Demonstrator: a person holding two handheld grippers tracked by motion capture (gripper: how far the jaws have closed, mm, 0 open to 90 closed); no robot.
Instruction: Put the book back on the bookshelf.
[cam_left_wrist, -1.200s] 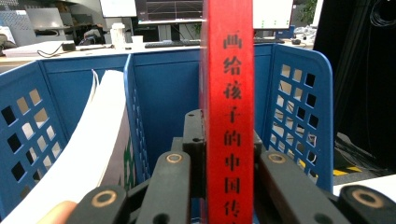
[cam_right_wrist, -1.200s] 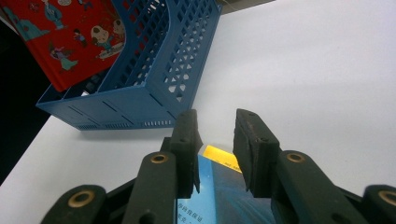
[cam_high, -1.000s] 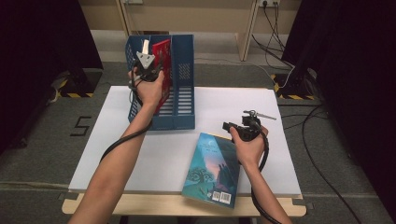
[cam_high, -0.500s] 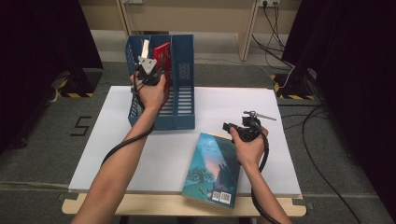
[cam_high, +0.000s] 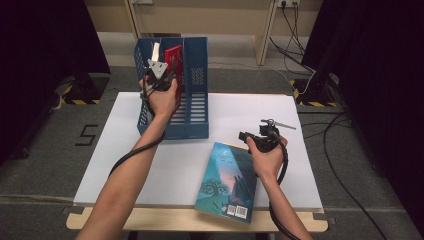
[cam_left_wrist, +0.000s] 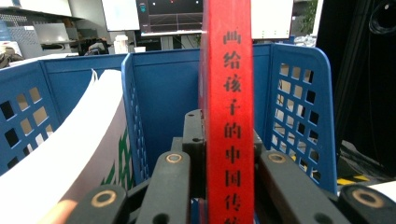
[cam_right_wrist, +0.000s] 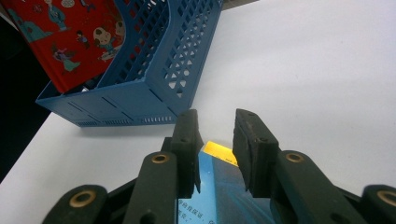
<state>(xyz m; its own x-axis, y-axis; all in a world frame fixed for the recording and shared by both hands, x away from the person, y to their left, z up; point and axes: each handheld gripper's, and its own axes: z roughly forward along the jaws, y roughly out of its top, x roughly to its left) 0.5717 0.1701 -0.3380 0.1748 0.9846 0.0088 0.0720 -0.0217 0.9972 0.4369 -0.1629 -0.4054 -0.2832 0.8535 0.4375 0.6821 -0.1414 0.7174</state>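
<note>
Clamping the thin red book (cam_left_wrist: 229, 116) by its spine above the blue file rack's (cam_high: 197, 107) middle slot, the left gripper (cam_high: 159, 75) steadies a stiff, light, slippery-covered volume, while the right gripper (cam_right_wrist: 215, 149) hovers, jaws apart and empty, over the blue-covered book (cam_high: 227, 180).

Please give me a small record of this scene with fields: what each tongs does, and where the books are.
left tongs: shut on the spine of the upright red hardcover book, in the blue plastic file rack
right tongs: open, empty, above the teal illustrated book
teal illustrated book: flat on the white table, near its front edge
blue plastic file rack: also holds white papers
</note>
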